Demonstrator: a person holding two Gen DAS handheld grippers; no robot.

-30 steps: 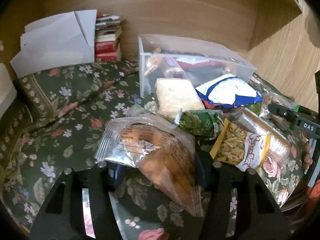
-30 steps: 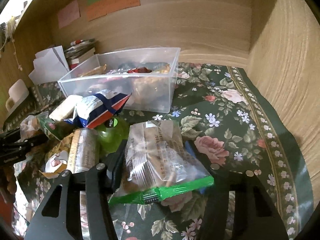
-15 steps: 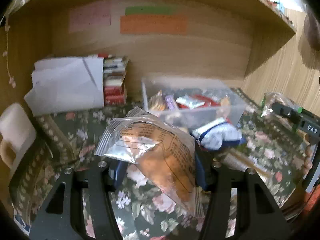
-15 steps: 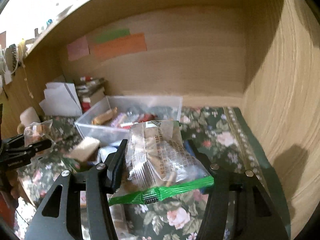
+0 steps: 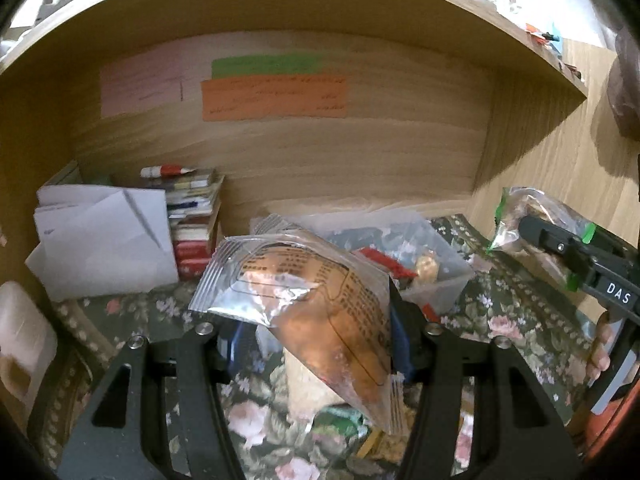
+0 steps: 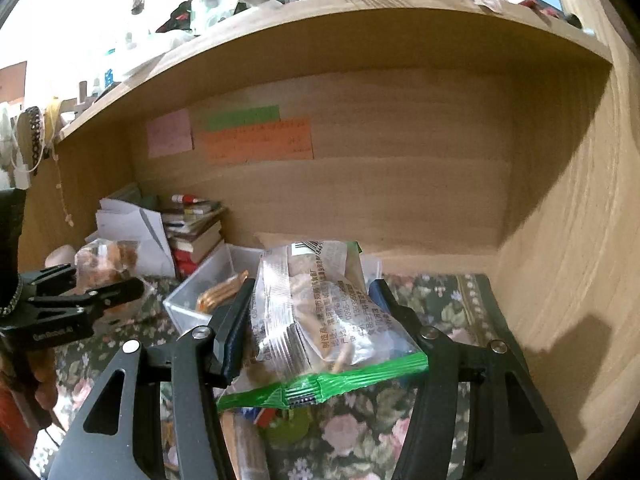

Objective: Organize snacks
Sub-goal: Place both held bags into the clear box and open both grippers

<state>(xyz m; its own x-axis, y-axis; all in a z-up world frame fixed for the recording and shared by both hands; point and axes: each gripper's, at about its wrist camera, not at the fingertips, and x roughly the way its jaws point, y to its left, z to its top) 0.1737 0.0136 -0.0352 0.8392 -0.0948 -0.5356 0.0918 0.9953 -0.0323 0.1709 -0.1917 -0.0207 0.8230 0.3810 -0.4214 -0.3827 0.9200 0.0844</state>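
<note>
My left gripper [image 5: 312, 344] is shut on a clear packet of orange-brown snack [image 5: 320, 312] and holds it in the air above the floral cloth. My right gripper [image 6: 308, 320] is shut on a clear packet with a green edge [image 6: 320, 320], also raised. Each gripper shows in the other's view: the right one [image 5: 568, 256] at the right with its packet, the left one [image 6: 80, 300] at the left. The clear plastic snack bin [image 5: 436, 276] stands behind the left packet, with several snacks inside; it also shows in the right wrist view [image 6: 208, 292].
Loose snacks lie on the floral cloth [image 5: 520, 320] below both grippers. A stack of books [image 5: 196, 220] and white papers [image 5: 104, 240] stand at the back left. The wooden back wall [image 6: 400, 200] and right side wall [image 6: 580, 240] enclose the space.
Both grippers have risen with their packets and tilted up. The snack pile has dropped low in view and the bin now sits behind the packets.
</note>
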